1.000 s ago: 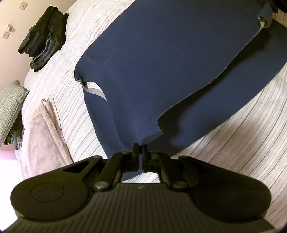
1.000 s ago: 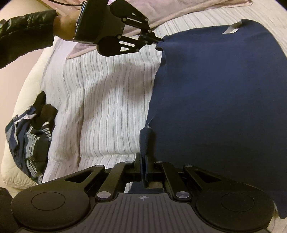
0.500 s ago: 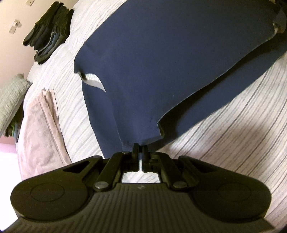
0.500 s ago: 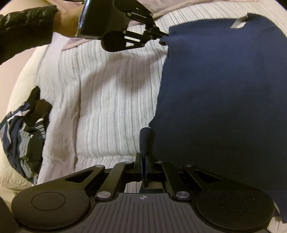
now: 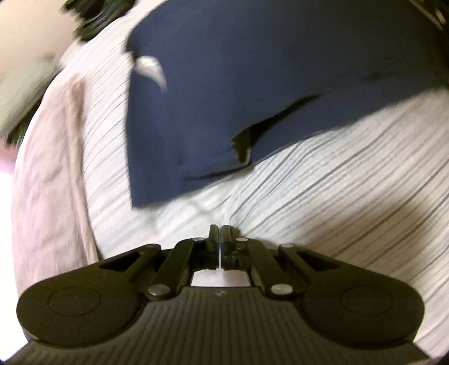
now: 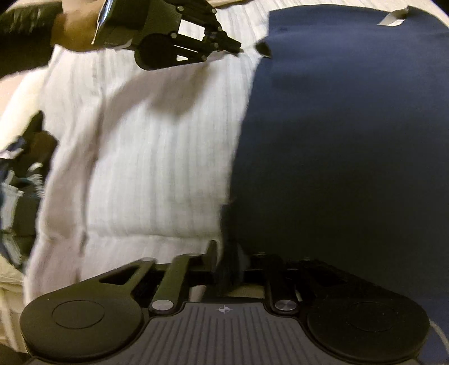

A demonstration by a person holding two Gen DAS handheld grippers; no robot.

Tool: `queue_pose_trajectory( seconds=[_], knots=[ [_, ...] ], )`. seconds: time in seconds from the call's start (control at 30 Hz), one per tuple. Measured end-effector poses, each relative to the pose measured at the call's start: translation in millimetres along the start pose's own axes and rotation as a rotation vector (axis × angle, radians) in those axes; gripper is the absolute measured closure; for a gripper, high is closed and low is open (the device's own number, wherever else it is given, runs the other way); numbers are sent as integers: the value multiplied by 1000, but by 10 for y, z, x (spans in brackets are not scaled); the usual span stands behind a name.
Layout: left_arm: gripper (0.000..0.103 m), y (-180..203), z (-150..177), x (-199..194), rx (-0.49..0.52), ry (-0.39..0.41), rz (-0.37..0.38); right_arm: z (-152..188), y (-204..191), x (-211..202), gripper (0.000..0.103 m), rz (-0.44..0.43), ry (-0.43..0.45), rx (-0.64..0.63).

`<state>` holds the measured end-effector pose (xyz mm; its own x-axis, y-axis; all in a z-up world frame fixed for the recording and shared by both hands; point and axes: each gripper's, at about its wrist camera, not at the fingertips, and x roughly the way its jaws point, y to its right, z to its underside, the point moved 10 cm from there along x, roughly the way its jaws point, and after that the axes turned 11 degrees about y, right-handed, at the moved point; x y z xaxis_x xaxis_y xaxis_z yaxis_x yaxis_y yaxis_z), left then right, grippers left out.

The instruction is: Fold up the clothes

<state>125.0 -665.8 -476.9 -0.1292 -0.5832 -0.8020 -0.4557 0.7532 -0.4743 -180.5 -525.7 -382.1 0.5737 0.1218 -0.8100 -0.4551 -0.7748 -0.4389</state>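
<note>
Garment: one navy blue cloth (image 5: 252,92) lay flat on the striped bedspread (image 5: 350,174), folded so an upper layer overlapped a lower one; two pale tags showed, one (image 5: 153,67) near its far left edge.
Left gripper: one (image 5: 219,233), fingers nearly together with a thin slit between them, holding nothing, just short of the cloth's near corner over bare bedspread; a hand (image 6: 75,33) held it.
Right gripper: one (image 6: 224,252), at the cloth's near edge; dark fabric sat between its fingers, but blur hid whether they were pinching it, so I could not tell.
Pink fabric: one folded piece (image 5: 50,168) lay left of the cloth.
Dark clothes: one blurred pile (image 5: 95,14) beyond the cloth; one striped heap (image 6: 22,179) at the bedspread's left edge.
</note>
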Motion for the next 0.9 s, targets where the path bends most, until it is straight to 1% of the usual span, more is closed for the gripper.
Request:
queue_pose_trajectory(
  seconds=[0.13,0.27,0.3,0.33,0.37,0.4,0.5,0.6,0.67,0.73,0.77,0.83,0.9],
  knots=[
    [100,-33,-60,-265,-165,-2,-37,-39,374,-259,80,64,47,61],
    [99,102,-287,-502,-315,38,-43,-75,763,-528,79,131,94,123],
    [99,139,-344,-550,-351,47,-43,-83,860,-596,70,148,106,139],
    [99,188,-410,-569,-383,56,-41,-91,958,-665,57,165,118,154],
    [98,237,-491,-585,-409,66,-40,-99,1055,-734,29,181,130,170],
    [98,295,-567,-604,-434,75,-39,-107,1153,-803,25,198,142,185],
    [97,460,-785,-625,-508,94,-32,-128,1447,-1013,25,248,178,231],
    [96,543,-986,-540,-565,100,-16,-147,1742,-1227,25,299,213,278],
    [96,611,-1049,-447,-593,74,11,-158,1939,-1371,25,332,237,309],
    [96,686,-1042,-365,-603,33,30,-41,2211,-1365,26,320,222,404],
    [96,716,-1040,-338,-607,16,35,-30,2257,-1386,26,302,226,425],
    [95,724,-1025,-392,-627,2,22,-102,2249,-1488,26,293,221,391],
    [95,734,-1004,-467,-654,-14,7,-138,2211,-1590,25,294,219,328]
  ],
)
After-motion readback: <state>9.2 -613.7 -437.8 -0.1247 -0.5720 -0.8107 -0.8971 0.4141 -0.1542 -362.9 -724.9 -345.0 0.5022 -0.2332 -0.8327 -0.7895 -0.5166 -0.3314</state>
